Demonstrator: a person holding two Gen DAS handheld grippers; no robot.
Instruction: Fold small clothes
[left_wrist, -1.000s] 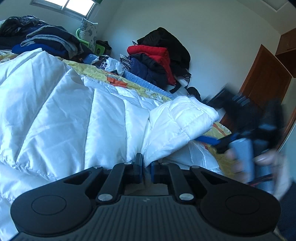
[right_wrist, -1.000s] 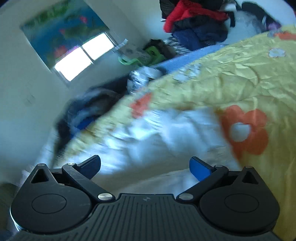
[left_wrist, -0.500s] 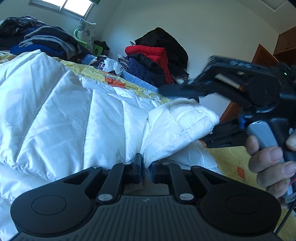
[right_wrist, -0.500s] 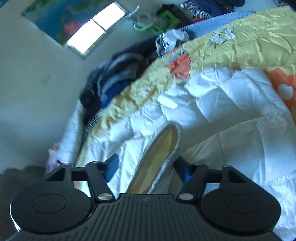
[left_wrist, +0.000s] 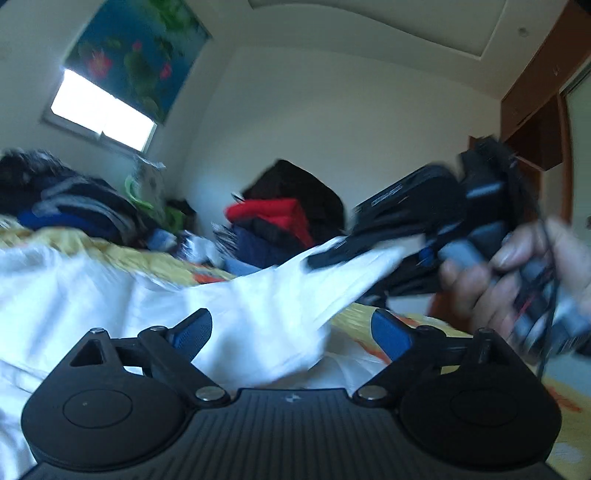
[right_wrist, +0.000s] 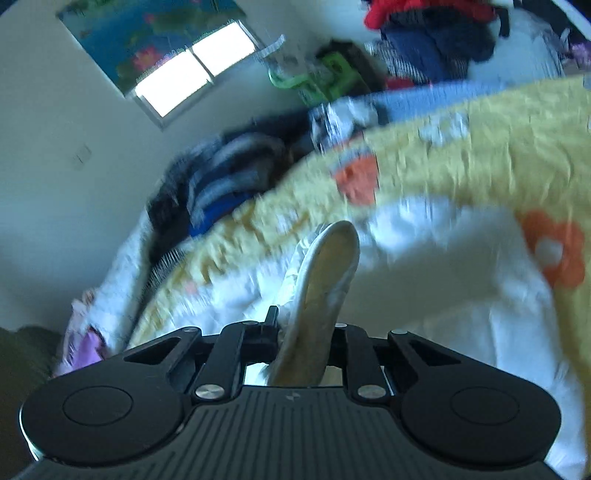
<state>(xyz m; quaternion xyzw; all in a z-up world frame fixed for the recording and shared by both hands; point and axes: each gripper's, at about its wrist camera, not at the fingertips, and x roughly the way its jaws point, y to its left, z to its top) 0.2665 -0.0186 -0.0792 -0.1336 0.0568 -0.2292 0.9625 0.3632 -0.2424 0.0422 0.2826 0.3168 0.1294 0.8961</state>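
Observation:
A white quilted jacket (left_wrist: 110, 291) lies on the yellow flowered bedspread (right_wrist: 480, 147). My left gripper (left_wrist: 291, 328) is open and holds nothing, with the jacket lying just beyond its blue pads. My right gripper (right_wrist: 306, 325) is shut on a sleeve cuff (right_wrist: 325, 280) of the white jacket; the cuff's opening faces the camera. In the left wrist view the right gripper (left_wrist: 332, 258) lifts the sleeve (left_wrist: 354, 273) up and to the right, blurred by motion.
A pile of dark folded clothes (left_wrist: 74, 214) sits at the bed's far left. Red, navy and black clothes (left_wrist: 280, 221) are heaped against the back wall. A wooden wardrobe (left_wrist: 535, 122) stands at the right. A window (left_wrist: 99, 114) is at the upper left.
My left gripper has let go of the jacket and opened, and its view has tilted up. My right gripper has closed on the sleeve cuff and lifted it.

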